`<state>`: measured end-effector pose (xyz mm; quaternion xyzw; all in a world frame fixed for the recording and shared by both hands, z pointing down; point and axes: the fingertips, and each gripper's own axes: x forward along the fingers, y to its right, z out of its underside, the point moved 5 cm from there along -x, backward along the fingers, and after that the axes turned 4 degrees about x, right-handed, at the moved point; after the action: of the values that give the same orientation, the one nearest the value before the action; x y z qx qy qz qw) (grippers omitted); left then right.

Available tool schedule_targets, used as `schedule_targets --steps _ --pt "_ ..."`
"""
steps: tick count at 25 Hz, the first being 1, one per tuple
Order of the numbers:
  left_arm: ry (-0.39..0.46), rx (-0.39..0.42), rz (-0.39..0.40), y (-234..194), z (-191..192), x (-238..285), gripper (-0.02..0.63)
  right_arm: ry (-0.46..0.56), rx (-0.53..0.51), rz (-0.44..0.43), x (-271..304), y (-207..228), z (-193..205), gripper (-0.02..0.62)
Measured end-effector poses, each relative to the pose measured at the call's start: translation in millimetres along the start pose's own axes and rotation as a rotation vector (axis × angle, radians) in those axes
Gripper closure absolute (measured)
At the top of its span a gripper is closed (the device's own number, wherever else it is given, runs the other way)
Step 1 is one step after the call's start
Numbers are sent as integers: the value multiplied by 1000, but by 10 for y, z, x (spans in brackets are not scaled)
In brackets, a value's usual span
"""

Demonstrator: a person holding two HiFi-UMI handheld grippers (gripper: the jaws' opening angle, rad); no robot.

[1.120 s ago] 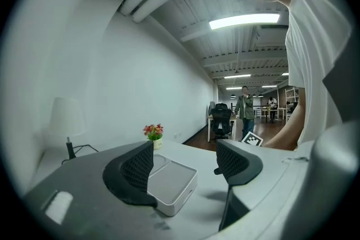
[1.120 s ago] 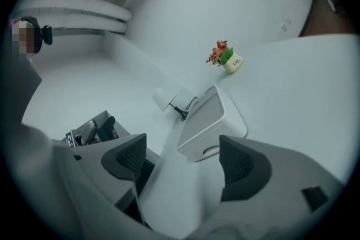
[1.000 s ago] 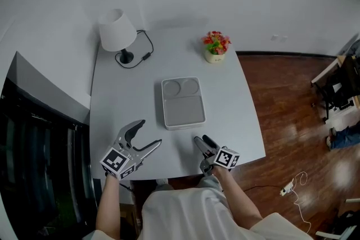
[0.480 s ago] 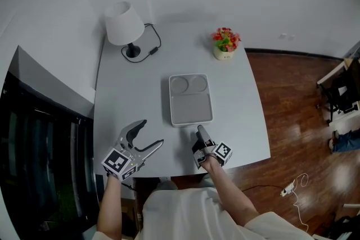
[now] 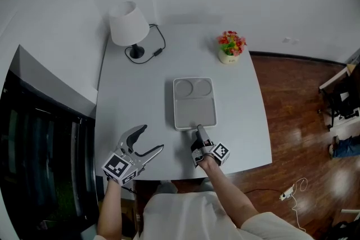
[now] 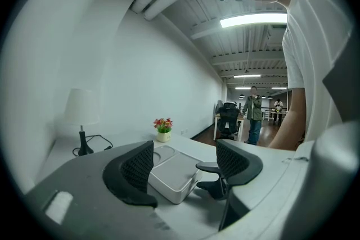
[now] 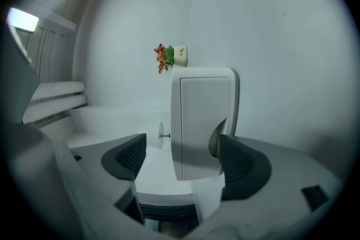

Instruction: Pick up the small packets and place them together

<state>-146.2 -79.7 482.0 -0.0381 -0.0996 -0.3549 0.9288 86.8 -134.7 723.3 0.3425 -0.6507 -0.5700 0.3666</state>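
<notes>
At the counter's near edge, the left gripper (image 5: 152, 138) is held with its jaws spread wide, nothing gripped. Beside it, the right gripper (image 5: 198, 128) is turned sideways, its jaws parted around the near rim of the white tray (image 5: 194, 112), which is set mid-counter. A lamp (image 5: 129, 23) and a flower pot (image 5: 231, 55) are seen at the far corners.

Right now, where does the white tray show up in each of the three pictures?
Head view: tray mid-table, just beyond the right gripper.
Left gripper view: tray low centre, beyond the open jaws.
Right gripper view: tray centre, turned on end.
Shared landmark: flower pot beyond the tray.
</notes>
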Motion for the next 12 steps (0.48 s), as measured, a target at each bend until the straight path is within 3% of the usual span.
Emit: schedule_targets --steps 8,12 --pt "-15 -11 -16 -53 63 -46 249 61 37 -52 156 -7 -20 193" --pt "-18 -14 -22 -76 69 -49 249 82 59 -62 144 51 -13 253"
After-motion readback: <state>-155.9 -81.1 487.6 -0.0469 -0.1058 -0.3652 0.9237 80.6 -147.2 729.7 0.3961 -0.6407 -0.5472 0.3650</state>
